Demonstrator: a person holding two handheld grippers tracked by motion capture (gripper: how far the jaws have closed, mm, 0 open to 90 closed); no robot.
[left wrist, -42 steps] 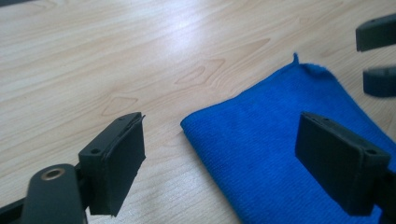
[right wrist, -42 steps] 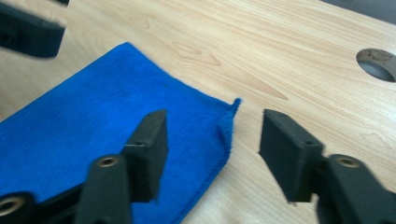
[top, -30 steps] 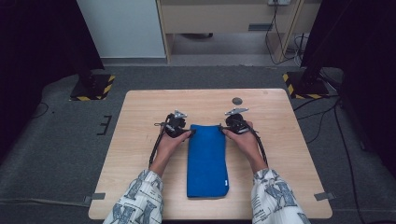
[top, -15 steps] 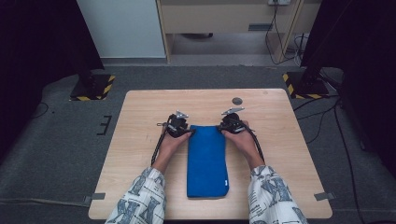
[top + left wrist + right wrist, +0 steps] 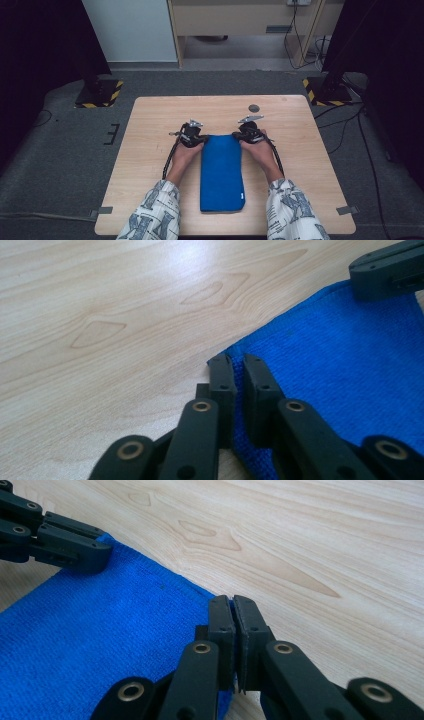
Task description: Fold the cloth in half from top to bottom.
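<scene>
A blue towel (image 5: 221, 172), folded into a long strip, lies flat in the middle of the wooden table (image 5: 150, 150). My left gripper (image 5: 203, 139) is at its far left corner. In the left gripper view its jaws (image 5: 239, 372) have just been closing and now pinch the blue cloth (image 5: 340, 370) at that corner. My right gripper (image 5: 239, 137) is at the far right corner. Its jaws (image 5: 233, 611) have likewise just closed and hold the towel's edge (image 5: 100, 630) between the pads. Each gripper view also catches the other gripper's jaw tips across the towel.
A small dark disc (image 5: 254, 108) lies on the table beyond the right gripper. Two black stands with yellow-and-black striped bases (image 5: 100, 93) (image 5: 325, 92) sit on the floor past the table's far corners. A cabinet (image 5: 240, 20) is behind.
Both hands stay about where they were. The jaws of both grippers have drawn together on the towel's far corners.
</scene>
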